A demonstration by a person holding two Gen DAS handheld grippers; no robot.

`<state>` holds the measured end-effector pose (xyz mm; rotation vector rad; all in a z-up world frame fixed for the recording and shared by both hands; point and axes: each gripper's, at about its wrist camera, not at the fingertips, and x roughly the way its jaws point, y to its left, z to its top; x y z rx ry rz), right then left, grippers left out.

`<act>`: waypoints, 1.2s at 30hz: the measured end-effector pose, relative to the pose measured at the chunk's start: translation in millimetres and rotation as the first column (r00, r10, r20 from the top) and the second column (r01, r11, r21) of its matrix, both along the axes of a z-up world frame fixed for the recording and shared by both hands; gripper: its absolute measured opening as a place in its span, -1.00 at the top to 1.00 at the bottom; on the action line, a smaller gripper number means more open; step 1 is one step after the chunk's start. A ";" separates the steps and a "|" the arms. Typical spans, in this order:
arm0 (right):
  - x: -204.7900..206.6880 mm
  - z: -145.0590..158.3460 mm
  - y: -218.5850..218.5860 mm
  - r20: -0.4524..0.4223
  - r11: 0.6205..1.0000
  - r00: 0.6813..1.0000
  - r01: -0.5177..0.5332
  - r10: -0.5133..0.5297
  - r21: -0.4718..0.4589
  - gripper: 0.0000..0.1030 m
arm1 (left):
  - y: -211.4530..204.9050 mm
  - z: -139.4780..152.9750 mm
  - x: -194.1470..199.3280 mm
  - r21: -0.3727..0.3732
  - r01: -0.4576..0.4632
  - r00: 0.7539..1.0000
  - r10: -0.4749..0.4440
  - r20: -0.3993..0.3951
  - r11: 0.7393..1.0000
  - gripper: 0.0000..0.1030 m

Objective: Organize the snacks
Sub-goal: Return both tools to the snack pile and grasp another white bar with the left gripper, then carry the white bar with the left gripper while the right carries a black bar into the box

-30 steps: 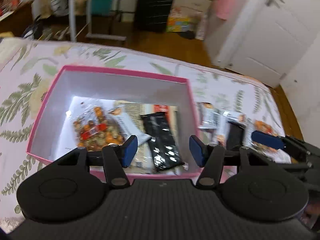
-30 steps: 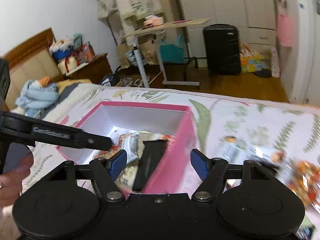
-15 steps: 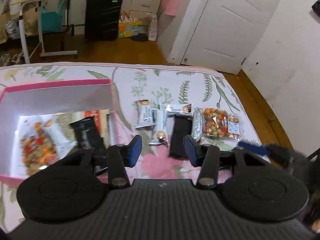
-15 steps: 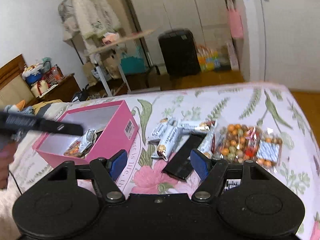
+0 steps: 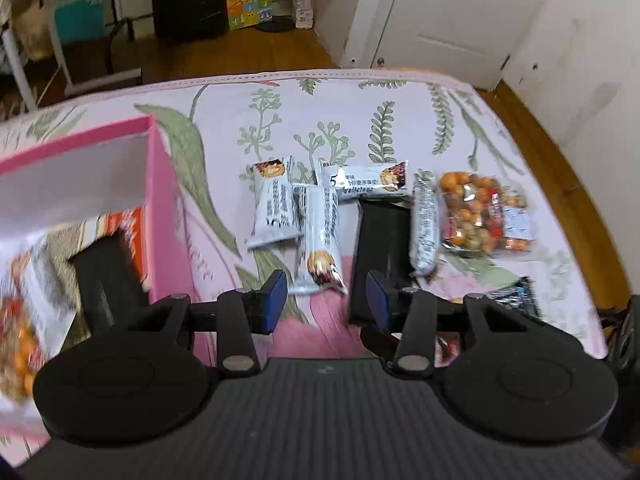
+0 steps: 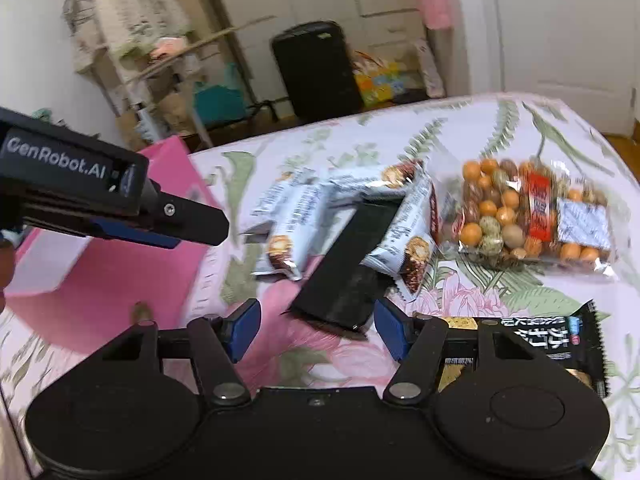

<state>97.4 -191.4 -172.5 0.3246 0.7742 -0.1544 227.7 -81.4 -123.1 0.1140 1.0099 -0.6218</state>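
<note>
A pink box (image 5: 160,200) on the floral bedspread holds a black bar (image 5: 104,280) and a blurred bag of nuts. To its right lie several white snack bars (image 5: 276,208), a black bar (image 5: 384,240) and a clear bag of mixed nuts (image 5: 484,216). My left gripper (image 5: 326,300) hovers low over the bottom end of a white bar (image 5: 320,256), jaws closing, pads touching nothing. My right gripper (image 6: 316,330) is low at the black bar's (image 6: 348,264) near end, jaws closing and empty. The left gripper's finger (image 6: 180,224) shows in the right wrist view beside the pink box (image 6: 120,272).
A black printed packet (image 6: 540,340) lies under my right gripper's right finger, close to the bed's edge. Beyond the bed are wooden floor, a black suitcase (image 6: 316,68), a folding desk and a white door (image 5: 440,12).
Both views swung from the pink box to the loose snacks on its right. Both grippers came down closer to the pile, and their jaws narrowed.
</note>
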 end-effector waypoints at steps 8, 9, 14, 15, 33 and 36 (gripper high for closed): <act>15.8 -22.9 3.7 0.029 0.998 0.999 0.020 -0.019 -0.057 -0.45 | -46.5 -38.8 20.9 0.173 0.022 0.998 -0.031 0.047 0.985 0.16; 16.5 -24.2 4.9 0.030 0.997 0.999 0.017 -0.015 -0.069 -0.50 | -49.0 -44.4 23.1 0.187 0.017 0.999 -0.027 0.047 0.982 0.16; 25.4 -30.7 12.9 0.035 0.989 0.999 0.004 0.001 -0.150 -0.61 | -43.0 -55.4 31.2 0.139 -0.019 1.000 0.021 -0.016 0.990 0.30; 26.2 -31.7 14.4 0.037 0.985 0.999 0.005 0.002 -0.170 -0.60 | -41.5 -55.0 32.1 0.126 -0.018 0.999 0.022 -0.030 0.992 0.38; -14.4 -11.0 14.4 -0.062 0.987 0.995 -0.080 0.072 -0.140 -0.43 | -32.5 -47.3 4.0 0.138 0.001 0.996 0.011 -0.090 0.990 0.38; -4.3 -13.0 10.9 -0.052 0.987 0.996 -0.073 0.066 -0.145 -0.47 | -32.9 -56.2 10.2 0.148 -0.021 0.989 0.042 -0.140 0.989 0.15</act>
